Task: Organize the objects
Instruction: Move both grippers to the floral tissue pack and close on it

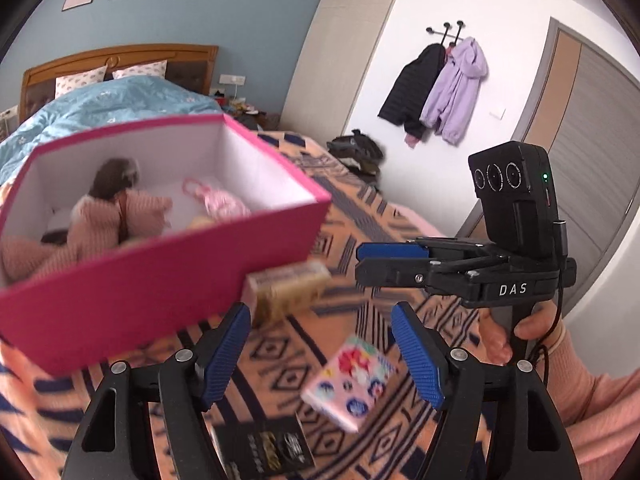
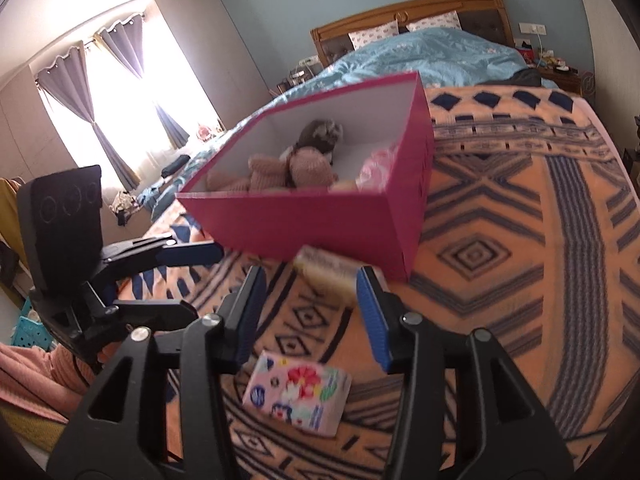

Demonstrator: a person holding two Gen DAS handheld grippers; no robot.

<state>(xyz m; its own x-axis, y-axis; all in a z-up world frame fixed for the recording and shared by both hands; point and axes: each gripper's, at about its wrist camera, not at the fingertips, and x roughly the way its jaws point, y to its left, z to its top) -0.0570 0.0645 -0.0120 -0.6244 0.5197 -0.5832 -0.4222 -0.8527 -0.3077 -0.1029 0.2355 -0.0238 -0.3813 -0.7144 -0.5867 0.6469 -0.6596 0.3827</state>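
My left hand-held gripper (image 1: 320, 354) hangs released over the patterned blanket (image 2: 520, 240) on the bed, grasping nothing. My right hand-held gripper (image 2: 312, 312) is likewise released and empty; from the left wrist view it appears side-on (image 1: 368, 260), its blue pads close together. The pink box (image 2: 320, 216) sits on the blanket, holding a plush toy (image 2: 296, 168) and a pink item (image 2: 378, 164). A tan packet (image 2: 328, 276) lies touching the box's near wall. A floral tissue pack (image 2: 298, 394) lies nearer me, apart from the packet. A dark booklet (image 1: 276, 448) lies beside the tissue pack, below my left fingers.
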